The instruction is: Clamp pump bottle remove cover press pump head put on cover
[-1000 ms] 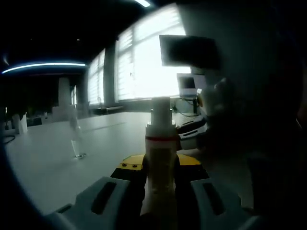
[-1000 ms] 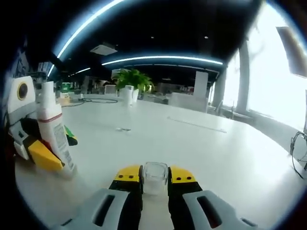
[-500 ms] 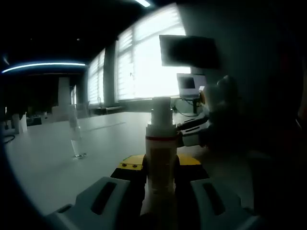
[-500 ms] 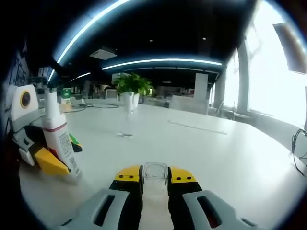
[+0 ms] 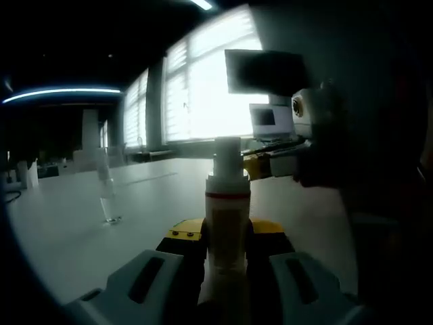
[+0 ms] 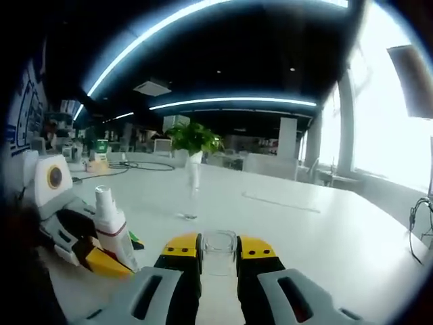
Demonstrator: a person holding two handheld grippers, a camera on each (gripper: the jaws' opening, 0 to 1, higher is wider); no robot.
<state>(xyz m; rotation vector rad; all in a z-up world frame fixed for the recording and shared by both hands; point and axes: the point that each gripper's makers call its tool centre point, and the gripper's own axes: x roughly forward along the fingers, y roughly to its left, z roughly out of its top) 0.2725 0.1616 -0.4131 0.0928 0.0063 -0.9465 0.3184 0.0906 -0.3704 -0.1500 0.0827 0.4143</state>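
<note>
The pump bottle (image 5: 227,223) stands upright between the jaws of the left claw (image 5: 226,271), which is clenched on its body; its lower part is hidden behind the jaws, and its label is too dark to read in the left gripper view. Its bare pump head (image 5: 227,157) rises above a red band. The right gripper view shows the same bottle (image 6: 115,233) from the side at near left, with the left claw (image 6: 81,244) around it on the white desk (image 6: 304,230). The right claw (image 6: 218,261) is closed on the clear cover (image 6: 218,245), pinched between its yellow tips. In the left gripper view the right claw (image 5: 284,162) hovers to the right, just beyond the pump head, largely in shadow. A clear glass (image 5: 108,203) stands farther left on the desk (image 5: 67,230); a potted plant (image 6: 193,139) sits far back.
</note>
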